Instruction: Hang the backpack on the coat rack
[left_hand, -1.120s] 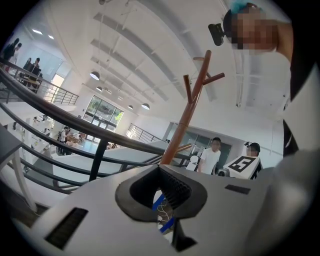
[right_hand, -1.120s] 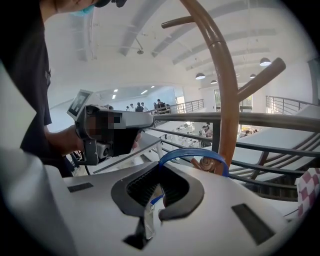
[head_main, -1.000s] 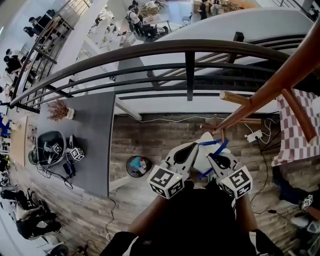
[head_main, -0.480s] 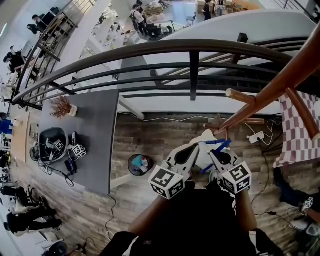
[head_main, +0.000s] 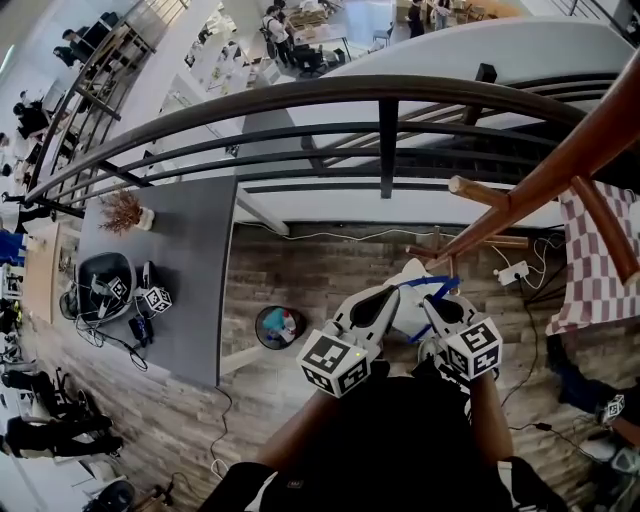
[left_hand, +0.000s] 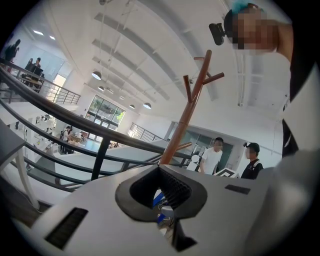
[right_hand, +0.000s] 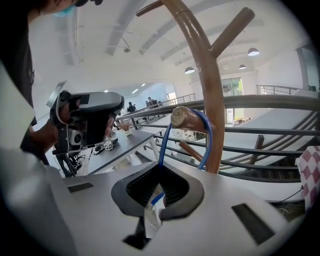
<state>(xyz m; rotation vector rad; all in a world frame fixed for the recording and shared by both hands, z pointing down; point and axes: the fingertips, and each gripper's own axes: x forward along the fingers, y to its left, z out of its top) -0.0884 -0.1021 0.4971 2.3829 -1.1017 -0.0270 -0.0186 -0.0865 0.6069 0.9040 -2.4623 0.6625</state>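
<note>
I'm holding the white fabric backpack (head_main: 408, 312) with its thin blue carry loop (right_hand: 208, 140) draped over a peg of the brown wooden coat rack (right_hand: 212, 95). The right gripper (right_hand: 156, 197) is pinching that loop, and the left gripper (left_hand: 165, 212) seems to be clamping the bag. I'd seat the loop deep on the peg before letting go.

Two grippers at lower centre, left gripper (head_main: 388, 294) and right gripper (head_main: 431, 301), one white backpack (head_main: 407, 312) with one blue loop (head_main: 424, 283), one wooden coat rack (head_main: 556, 168) at right, one grey table (head_main: 192, 300) at left, one potted plant (head_main: 122, 215), one round bin (head_main: 278, 330), one checkered cloth (head_main: 590, 268)
</note>
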